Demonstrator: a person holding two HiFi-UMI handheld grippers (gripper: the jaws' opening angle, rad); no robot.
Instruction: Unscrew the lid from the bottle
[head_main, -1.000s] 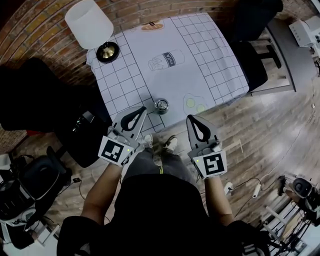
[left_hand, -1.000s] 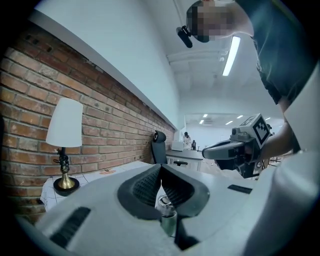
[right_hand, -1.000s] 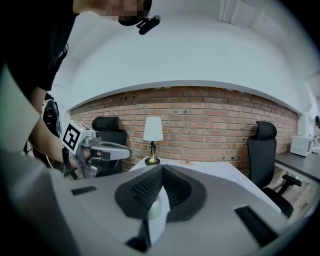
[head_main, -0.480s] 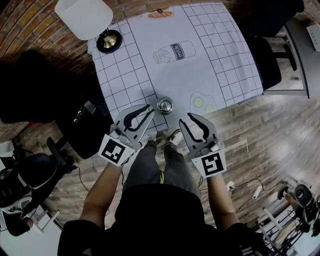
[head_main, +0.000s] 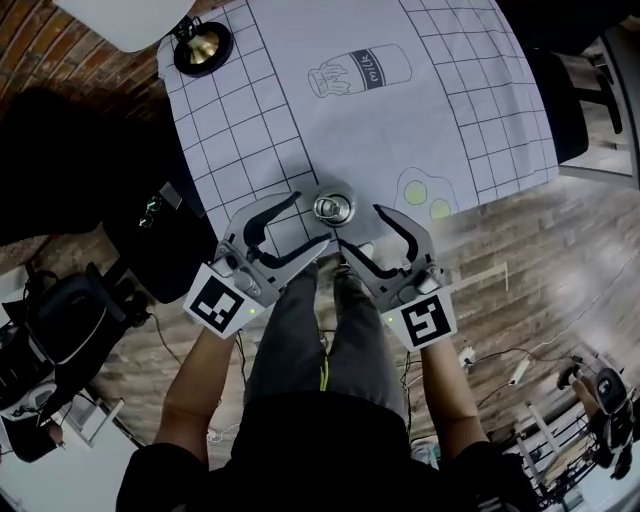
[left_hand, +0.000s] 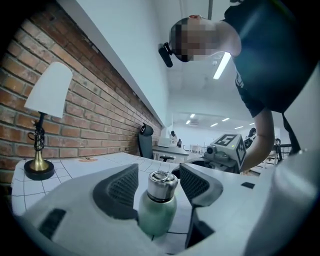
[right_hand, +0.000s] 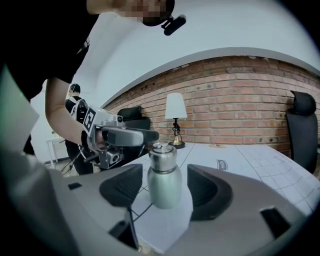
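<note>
A small pale-green bottle (head_main: 332, 208) with a steel lid stands upright near the front edge of the table. My left gripper (head_main: 308, 220) comes at it from the left and my right gripper (head_main: 358, 228) from the right, their tips close on either side. Both have just been opening their jaws. In the left gripper view the bottle (left_hand: 156, 212) and its lid (left_hand: 161, 185) sit between the dark pads (left_hand: 121, 187), with a gap on each side. The right gripper view shows the bottle (right_hand: 164, 189) between its pads (right_hand: 122, 186), also untouched.
The tablecloth (head_main: 300, 140) has a grid and a milk-bottle print. A lamp with a brass base (head_main: 203, 47) stands at the far left corner. Black chairs (head_main: 575, 110) flank the table on a wooden floor. A brick wall (right_hand: 240, 105) runs behind.
Both grippers have dropped and closed in on the bottle from either side. Their jaws, shut a second ago, now stand apart around it.
</note>
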